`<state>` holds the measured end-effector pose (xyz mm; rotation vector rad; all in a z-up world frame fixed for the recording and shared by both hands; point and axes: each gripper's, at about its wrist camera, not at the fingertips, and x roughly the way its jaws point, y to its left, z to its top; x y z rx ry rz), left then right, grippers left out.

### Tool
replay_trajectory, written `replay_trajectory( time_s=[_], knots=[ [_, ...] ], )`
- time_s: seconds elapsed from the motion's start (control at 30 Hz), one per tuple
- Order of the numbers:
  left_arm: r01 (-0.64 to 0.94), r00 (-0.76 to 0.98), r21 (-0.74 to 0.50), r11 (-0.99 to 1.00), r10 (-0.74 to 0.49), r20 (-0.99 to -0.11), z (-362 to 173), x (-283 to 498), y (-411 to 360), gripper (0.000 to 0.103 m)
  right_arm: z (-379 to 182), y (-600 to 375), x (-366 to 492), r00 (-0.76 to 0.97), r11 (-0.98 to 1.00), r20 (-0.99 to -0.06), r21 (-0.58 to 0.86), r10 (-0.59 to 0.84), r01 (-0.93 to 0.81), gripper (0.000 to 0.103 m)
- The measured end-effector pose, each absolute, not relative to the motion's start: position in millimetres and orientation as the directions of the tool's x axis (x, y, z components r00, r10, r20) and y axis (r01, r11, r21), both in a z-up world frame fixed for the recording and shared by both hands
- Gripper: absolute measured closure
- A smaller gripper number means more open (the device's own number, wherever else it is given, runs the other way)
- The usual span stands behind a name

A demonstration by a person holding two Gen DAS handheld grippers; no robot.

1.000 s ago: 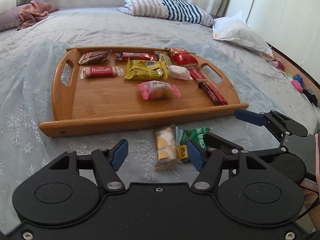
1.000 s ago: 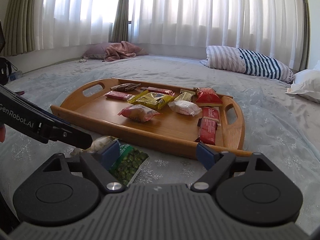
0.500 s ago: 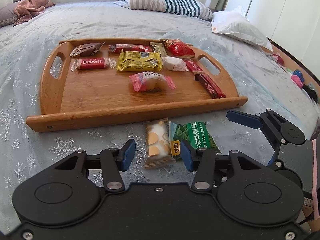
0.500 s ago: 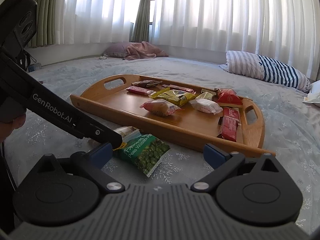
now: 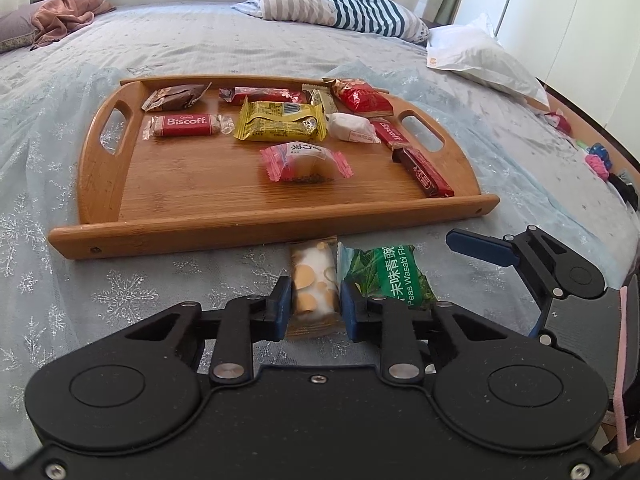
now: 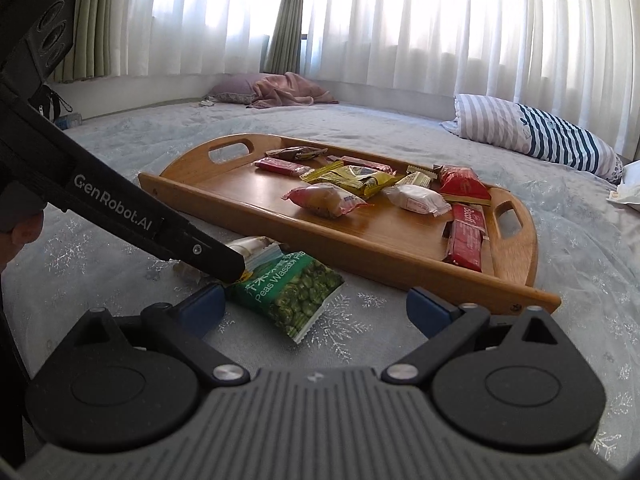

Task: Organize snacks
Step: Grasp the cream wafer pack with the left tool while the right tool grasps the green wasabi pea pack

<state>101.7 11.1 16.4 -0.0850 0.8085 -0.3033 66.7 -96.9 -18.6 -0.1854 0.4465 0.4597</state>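
Observation:
A wooden tray (image 5: 180, 228) holds several wrapped snacks on the bed. In front of its near rim lie a clear packet with orange dots (image 5: 313, 280) and a green wasabi-peas packet (image 5: 386, 276). My left gripper (image 5: 314, 312) is shut on the near end of the dotted packet, which rests on the bedspread. In the right wrist view the left gripper's finger (image 6: 208, 254) covers most of that packet (image 6: 250, 245). My right gripper (image 6: 316, 308) is open and empty, low over the bed, with the green packet (image 6: 292, 292) just ahead of its left finger.
On the tray lie a Biscoff bar (image 5: 184, 125), a yellow packet (image 5: 280, 122), a pink-wrapped bun (image 5: 306, 160) and a brown bar (image 5: 422, 172). A striped pillow (image 5: 340, 8) and a white bag (image 5: 476, 52) lie beyond. The bed edge runs along the right.
My left gripper moved forward and down and closed its fingers on the dotted packet. My right gripper shifted left and closer to the green packet, still open.

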Motion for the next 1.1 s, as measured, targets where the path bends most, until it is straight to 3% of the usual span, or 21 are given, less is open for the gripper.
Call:
replay_trajectory(
  time_s=[0.6, 1.1],
  knots=[
    [0.221, 0.716, -0.071, 0.973, -0.211, -0.665, 25.4, 81.7, 15.3, 0.079, -19.2, -97.0, 70.5, 0.798, 0.886, -0.465, -0.056, 0.385, -0.460, 0.007],
    [0.225, 0.672, -0.155, 0.962, -0.268, -0.691, 13.3, 90.3, 17.7, 0.078, -17.6, -96.9, 69.3, 0.794, 0.884, -0.468, -0.053, 0.389, -0.464, 0.023]
  ],
)
